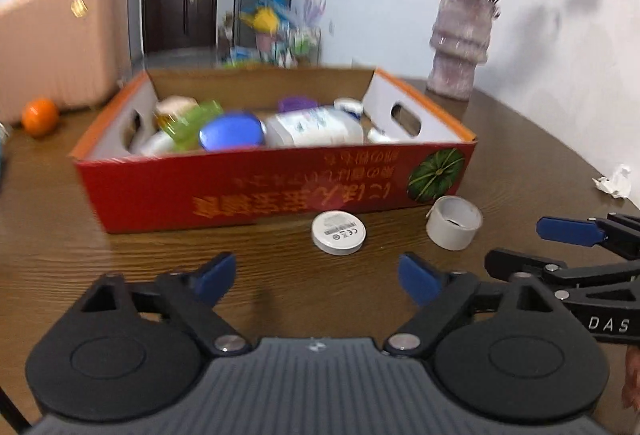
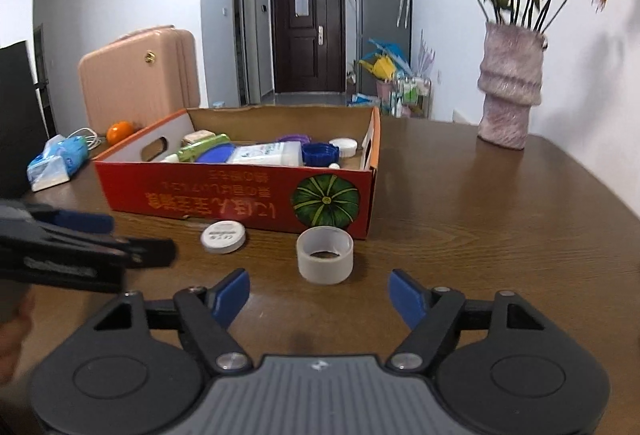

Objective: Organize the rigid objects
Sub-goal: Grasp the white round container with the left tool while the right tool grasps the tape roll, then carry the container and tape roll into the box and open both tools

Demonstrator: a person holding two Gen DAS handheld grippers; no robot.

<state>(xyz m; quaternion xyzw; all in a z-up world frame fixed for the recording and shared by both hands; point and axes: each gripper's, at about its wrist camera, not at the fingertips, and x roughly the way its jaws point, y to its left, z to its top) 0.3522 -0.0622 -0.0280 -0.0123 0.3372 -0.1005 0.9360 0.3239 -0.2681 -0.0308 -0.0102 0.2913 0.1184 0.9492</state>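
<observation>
Dark wood-grain surface point(image 2: 500, 235), rounded edge, white wall at right. Red cardboard box point(image 2: 240, 195) mid-surface, open top, pumpkin print on near side; inside: white bottle point(image 2: 268, 154), blue lid point(image 1: 231, 131), green container point(image 1: 192, 123), purple lid, small jars. Just before box: white round disc point(image 1: 338, 232) lying flat, tape roll point(image 2: 325, 255) beside it, apart. Left gripper point(image 1: 316, 275) jaws apart, empty. Right gripper point(image 2: 319, 295) jaws apart, empty, tape roll ahead. Vase with dried flowers point(image 2: 510, 91) far right. Orange point(image 2: 119, 131), tissue pack point(image 2: 58, 163) left. Pink suitcase point(image 2: 140, 75), dark door point(image 2: 308, 31) in hallway behind.
</observation>
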